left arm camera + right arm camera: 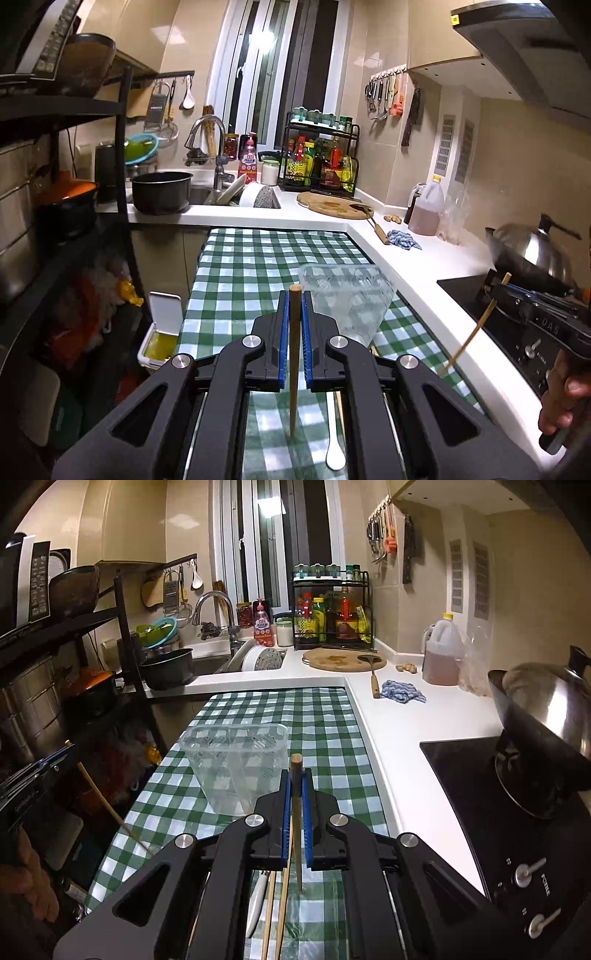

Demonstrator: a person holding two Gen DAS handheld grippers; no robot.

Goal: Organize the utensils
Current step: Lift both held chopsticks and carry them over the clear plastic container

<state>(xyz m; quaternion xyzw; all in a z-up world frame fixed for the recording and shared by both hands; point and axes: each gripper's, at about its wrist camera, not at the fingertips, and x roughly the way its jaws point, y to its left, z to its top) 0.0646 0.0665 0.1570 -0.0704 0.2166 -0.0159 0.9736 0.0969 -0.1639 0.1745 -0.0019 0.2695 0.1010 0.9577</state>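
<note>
Currently, one chopstick is gripped by each gripper. In the left wrist view, the left gripper point(295, 295) is seen closed on a wooden chopstick point(294, 354), which is clamped upright between the blue pads point(283, 332); its blunt end stands just above the fingertips and its thin end hangs down toward 6 o'clock, above the green checked cloth point(258, 266). A clear plastic container point(347, 295) stands on that cloth at about 1 o'clock from the gripper tips. Below the gripper, at 5 o'clock, a white spoon point(334, 443) lies on the cloth, with a further chopstick just beside it. At 3 o'clock the right gripper point(502, 291) is seen from the side, held by a hand point(565, 398), with a second chopstick point(476, 328) slanting down from it.

In the right wrist view, the right gripper point(295, 775) is likewise closed on that second chopstick point(296, 823), held upright between its pads. The container point(236, 764) stands at 11 o'clock from the tips. Two loose chopsticks point(277, 904) and a white spoon point(256, 904) lie on the cloth point(314, 720) at 7 o'clock beneath the gripper. At 9 o'clock the left gripper point(64, 749) is visible with its chopstick point(107, 805) angled downward.
</note>
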